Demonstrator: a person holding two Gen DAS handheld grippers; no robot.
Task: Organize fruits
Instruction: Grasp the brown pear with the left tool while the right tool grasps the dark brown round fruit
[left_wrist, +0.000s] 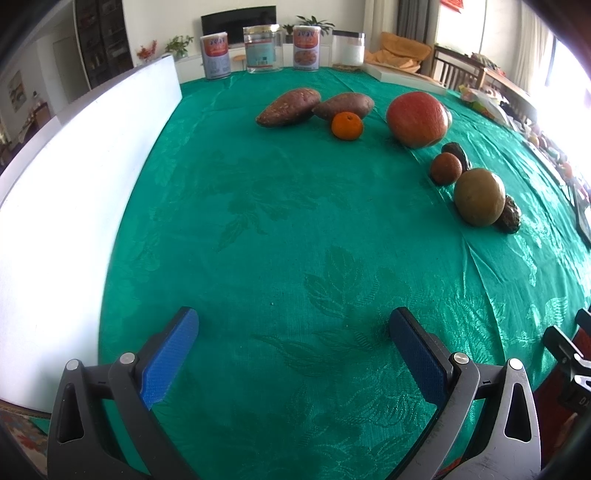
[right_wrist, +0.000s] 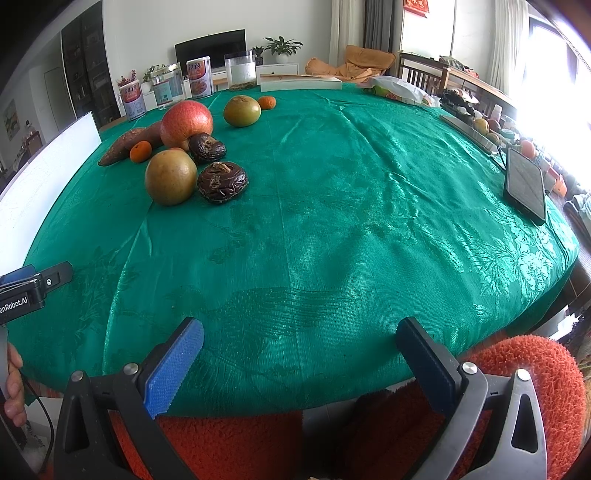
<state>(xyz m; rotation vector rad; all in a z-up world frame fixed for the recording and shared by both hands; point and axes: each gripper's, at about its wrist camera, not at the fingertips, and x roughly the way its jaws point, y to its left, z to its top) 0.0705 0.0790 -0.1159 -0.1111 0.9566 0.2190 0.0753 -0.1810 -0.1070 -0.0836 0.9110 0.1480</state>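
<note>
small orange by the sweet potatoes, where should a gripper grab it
Grip the small orange across its widest middle, coming from the open cloth in front. It is round, and a sweet potato crowds its back. Both the left gripper and right gripper are open.

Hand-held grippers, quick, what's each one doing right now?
Left hand-held gripper: open, holding nothing.
Right hand-held gripper: open, holding nothing.

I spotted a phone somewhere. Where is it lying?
The phone shows only in the right wrist view, flat on the green tablecloth near its right edge, apart from the fruit.
</note>
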